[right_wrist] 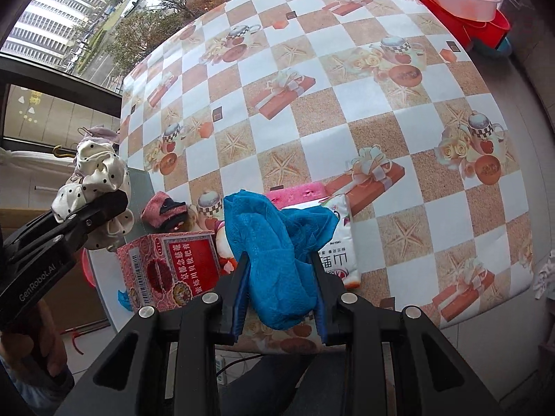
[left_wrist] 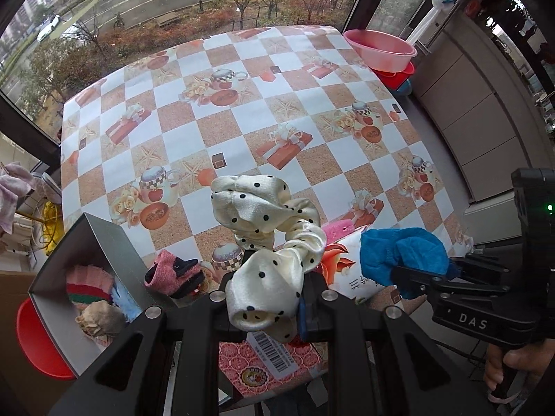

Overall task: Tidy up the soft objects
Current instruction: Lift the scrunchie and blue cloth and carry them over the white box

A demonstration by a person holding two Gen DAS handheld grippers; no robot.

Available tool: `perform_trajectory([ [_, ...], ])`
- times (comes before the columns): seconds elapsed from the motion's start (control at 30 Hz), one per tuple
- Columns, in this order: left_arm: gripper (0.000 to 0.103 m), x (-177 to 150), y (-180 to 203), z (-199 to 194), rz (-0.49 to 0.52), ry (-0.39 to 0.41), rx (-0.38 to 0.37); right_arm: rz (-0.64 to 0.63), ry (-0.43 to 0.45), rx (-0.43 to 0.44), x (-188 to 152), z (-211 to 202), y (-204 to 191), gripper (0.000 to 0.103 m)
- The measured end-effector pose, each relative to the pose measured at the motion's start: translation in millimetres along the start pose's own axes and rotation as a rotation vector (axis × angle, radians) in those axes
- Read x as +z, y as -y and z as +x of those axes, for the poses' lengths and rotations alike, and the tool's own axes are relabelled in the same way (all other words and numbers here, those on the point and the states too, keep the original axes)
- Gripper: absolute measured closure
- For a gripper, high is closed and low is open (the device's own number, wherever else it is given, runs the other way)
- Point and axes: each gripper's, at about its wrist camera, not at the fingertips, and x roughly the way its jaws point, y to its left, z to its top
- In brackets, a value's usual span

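cream dotted scrunchie (left_wrist: 267, 239) in left tool (left_wrist: 265, 298), blue cloth (right_wrist: 277, 260) in right tool (right_wrist: 279, 294)

Ahead of my tools lay a table (left_wrist: 242, 131) under a checkered oilcloth (right_wrist: 347, 138) of white and sandy-brown squares, printed with teapots, starfish and ribboned gift boxes. Beyond its far edge I saw a large window (left_wrist: 173, 0) with dark frames, looking down on a wet road, bare trees and parked cars; grey daylight came in through it. Off the far right corner sat a pink plastic basin (left_wrist: 381, 50) stacked on a red basin (right_wrist: 485, 29). To my right ran pale grey cabinet panels (left_wrist: 478, 111). Low on my left I could see a red stool (left_wrist: 34, 339).
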Motion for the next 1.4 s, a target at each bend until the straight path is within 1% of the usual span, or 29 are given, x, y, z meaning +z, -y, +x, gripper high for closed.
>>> perform_trajectory([
  [0.2, 0.082, -24.3, 2.5, -21.1, 0.015, 0.039, -0.031, -0.027, 0.013, -0.006, -15.7, -7.4, -25.7, 0.070],
  [0.37, 0.082, -44.5, -5.7, -30.2, -0.008, 0.055, -0.041, -0.062, 0.016, -0.012, -28.1, -11.6, -47.6, 0.070],
  [0.5, 0.081, -61.6, -17.7, -36.9, -0.034, 0.067, -0.032, -0.088, 0.019, -0.013, -35.1, -13.9, -62.8, 0.070],
  [0.9, 0.081, -107.3, -60.7, -48.8, -0.146, 0.080, -0.028, -0.185, 0.019, -0.022, -50.2, -11.5, -111.3, 0.070],
  [1.23, 0.081, -132.4, -100.4, -55.1, -0.254, 0.094, -0.012, -0.281, 0.000, -0.026, -58.4, -2.7, -152.7, 0.070],
  [1.4, 0.081, -144.0, -116.5, -55.0, -0.300, 0.092, -0.005, -0.323, -0.024, -0.028, -61.9, 5.3, -169.3, 0.070],
])
